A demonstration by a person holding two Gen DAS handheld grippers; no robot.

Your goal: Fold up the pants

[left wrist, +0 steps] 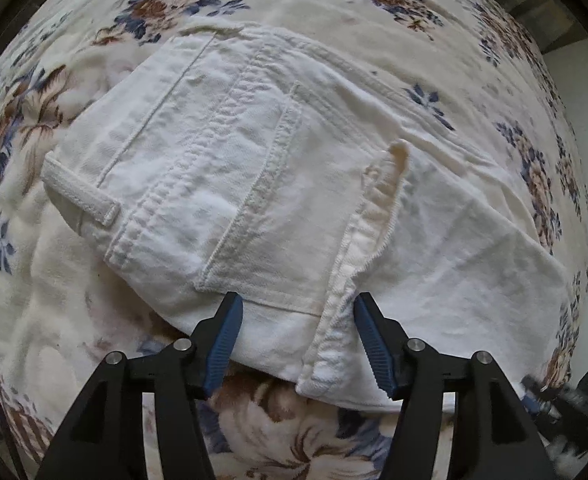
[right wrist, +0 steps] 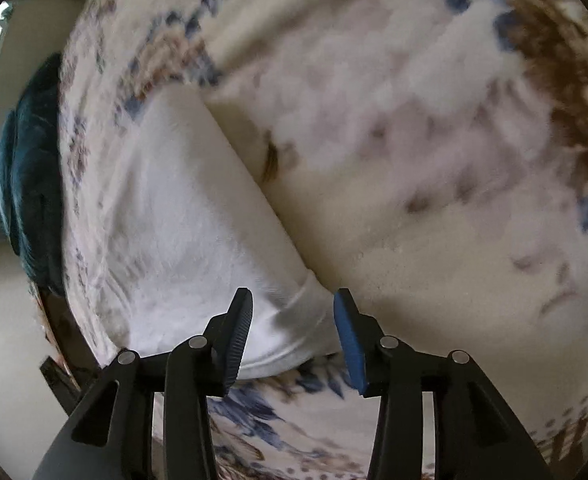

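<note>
A: Left view: white pants (left wrist: 253, 168) lie on the floral bedspread (left wrist: 374, 4), waistband end nearest; left gripper (left wrist: 298, 316) stands apart, clamping nothing.

B: Handling?

A: Probably soft, limp, light cotton with stiffer seams (likely best pinched at the hem or waistband edge).

B: Right view?

A: Right gripper (right wrist: 292, 312) is also apart, straddling the leg hem. The picture is blurred; contact cannot be told.

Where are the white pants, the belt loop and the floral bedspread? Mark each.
white pants (left wrist: 261, 184): left wrist view, on the back pocket panel.
belt loop (left wrist: 79, 196): left wrist view, on the strap's middle.
floral bedspread (left wrist: 374, 0): left wrist view, on bare printed fabric beyond the pants.
</note>
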